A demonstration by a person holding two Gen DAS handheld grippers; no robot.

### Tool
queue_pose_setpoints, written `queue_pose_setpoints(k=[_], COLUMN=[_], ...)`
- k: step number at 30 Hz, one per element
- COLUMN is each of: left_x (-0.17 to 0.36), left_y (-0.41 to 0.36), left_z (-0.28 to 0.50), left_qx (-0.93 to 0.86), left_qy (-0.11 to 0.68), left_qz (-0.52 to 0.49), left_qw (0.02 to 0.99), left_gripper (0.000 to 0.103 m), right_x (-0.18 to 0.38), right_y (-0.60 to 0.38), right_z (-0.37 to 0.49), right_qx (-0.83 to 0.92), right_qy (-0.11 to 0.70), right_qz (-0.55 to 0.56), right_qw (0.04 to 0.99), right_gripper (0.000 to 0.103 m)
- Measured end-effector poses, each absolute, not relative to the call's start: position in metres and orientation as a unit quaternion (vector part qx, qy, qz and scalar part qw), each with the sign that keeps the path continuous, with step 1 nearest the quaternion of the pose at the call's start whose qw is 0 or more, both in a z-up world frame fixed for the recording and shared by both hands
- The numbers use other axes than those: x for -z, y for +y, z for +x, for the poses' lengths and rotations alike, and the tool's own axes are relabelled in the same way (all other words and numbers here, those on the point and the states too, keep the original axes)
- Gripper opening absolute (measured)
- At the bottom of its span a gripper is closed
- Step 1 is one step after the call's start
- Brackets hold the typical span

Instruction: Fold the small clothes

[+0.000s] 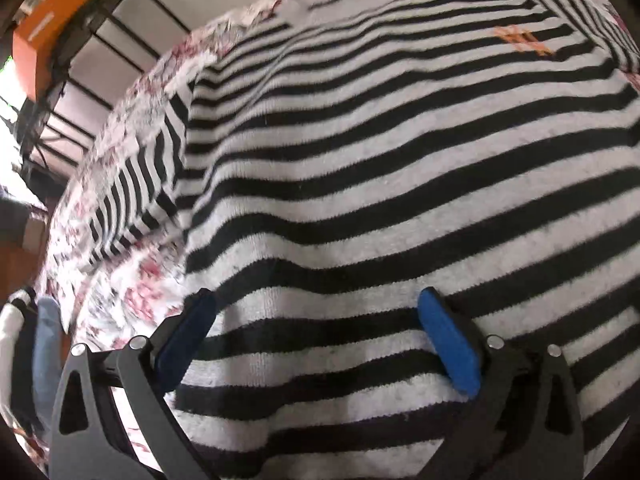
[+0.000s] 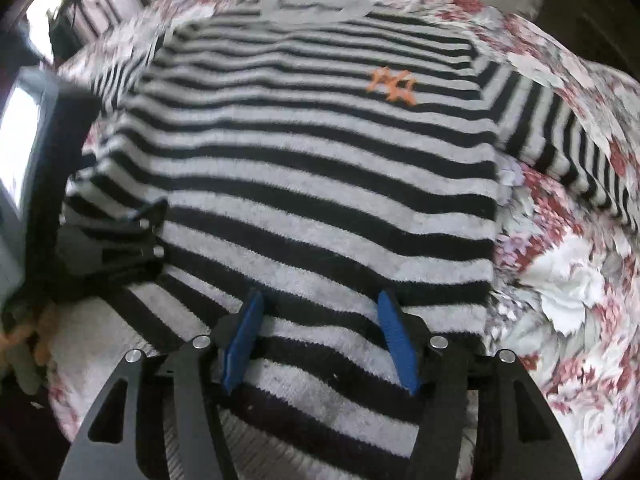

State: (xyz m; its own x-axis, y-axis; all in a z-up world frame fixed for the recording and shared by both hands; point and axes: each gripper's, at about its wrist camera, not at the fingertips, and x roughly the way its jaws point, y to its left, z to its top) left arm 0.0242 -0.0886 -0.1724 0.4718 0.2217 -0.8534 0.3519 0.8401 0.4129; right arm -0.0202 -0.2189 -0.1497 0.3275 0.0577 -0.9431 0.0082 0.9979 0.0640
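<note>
Floral bedspread [image 2: 568,280] under everything; sweater [image 2: 304,184] (black/white stripes, orange logo [image 2: 392,86]) lies flat on the bed, front up, both sleeves out to the sides. Left gripper [image 1: 316,320] and right gripper [image 2: 320,320] sit low over the hem end, fingers apart on both, nothing clamped.

Risks, my read: knit is thick and fuzzy, so a shallow pinch may grab only the top layer and the fold drags crooked. The grippers sit near each other, so clash is possible.

Right view shows the logo clearly, the right sleeve [image 2: 560,136], and the left gripper itself. Left view shows the left sleeve [image 1: 136,200] and a rack with an orange box [image 1: 44,32].
</note>
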Motion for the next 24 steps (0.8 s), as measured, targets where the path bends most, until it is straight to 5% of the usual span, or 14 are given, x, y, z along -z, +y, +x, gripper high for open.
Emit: queue_pose_setpoints(k=[3,5,9,16,21,24], left_x=[0.135,0.131,0.177,0.097,0.180,0.200], left_y=[-0.074,-0.052,-0.048,-0.062,-0.070,-0.081], left_z=[0.019,0.011,0.024,0.089,0.149,0.140], left_qx=[0.071,0.079,0.084,0.095,0.020,0.006], left_qy=[0.510,0.518,0.583,0.519,0.654,0.633], left_qz=[0.212,0.173,0.205,0.120,0.161,0.195], left_qw=[0.831,0.834,0.782,0.841,0.739,0.750], left_gripper=[0.098,0.098,0.099,0.098,0.099,0.099], right_x=[0.115,0.127,0.157,0.078,0.123,0.181], right_y=[-0.214,-0.205,-0.187,-0.299,-0.377,-0.409], right_z=[-0.032,-0.035,-0.032,0.022,0.068,0.077], right_qx=[-0.020,-0.030,-0.036,0.017,0.087,0.093], right_qy=[0.527,0.561,0.600,0.484,0.502,0.552], right_qz=[0.049,0.044,0.000,0.167,0.234,0.261], right_qw=[0.848,0.826,0.799,0.859,0.828,0.786], right_gripper=[0.059,0.062,0.067,0.066,0.066,0.064])
